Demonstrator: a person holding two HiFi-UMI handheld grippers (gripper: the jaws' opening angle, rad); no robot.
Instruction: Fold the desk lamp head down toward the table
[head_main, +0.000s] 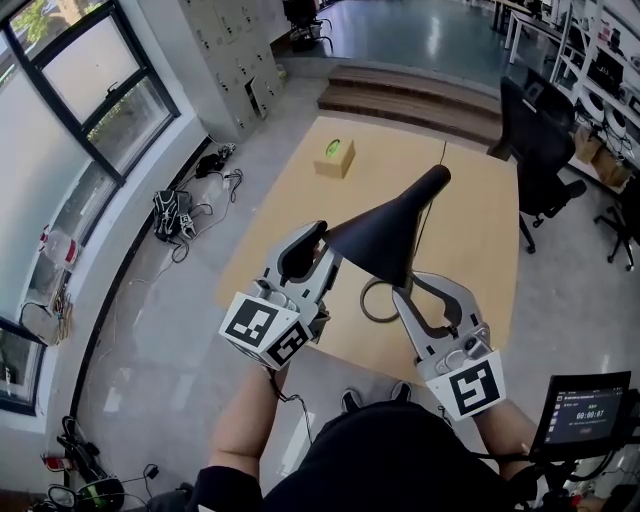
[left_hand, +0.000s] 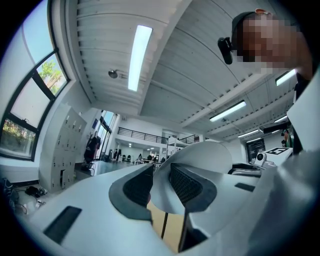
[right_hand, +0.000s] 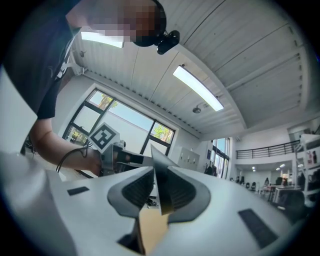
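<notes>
The black cone-shaped lamp head (head_main: 385, 235) hangs over the near part of the wooden table (head_main: 480, 230), its narrow neck pointing to the far right. My left gripper (head_main: 318, 242) is shut on the shade's left rim; in the left gripper view the jaws (left_hand: 161, 172) pinch the shade's white inner wall (left_hand: 205, 155). My right gripper (head_main: 405, 285) is shut on the shade's lower right rim, and the right gripper view shows the thin edge of the shade (right_hand: 159, 172) pinched between its pads. A grey looped cord or neck (head_main: 375, 300) hangs under the shade.
A small cardboard box (head_main: 335, 158) with a green top sits at the table's far left. Black office chairs (head_main: 540, 150) stand to the right, steps (head_main: 410, 95) beyond the table. Bags and cables (head_main: 175, 215) lie on the floor at left. A tablet screen (head_main: 585, 410) stands near right.
</notes>
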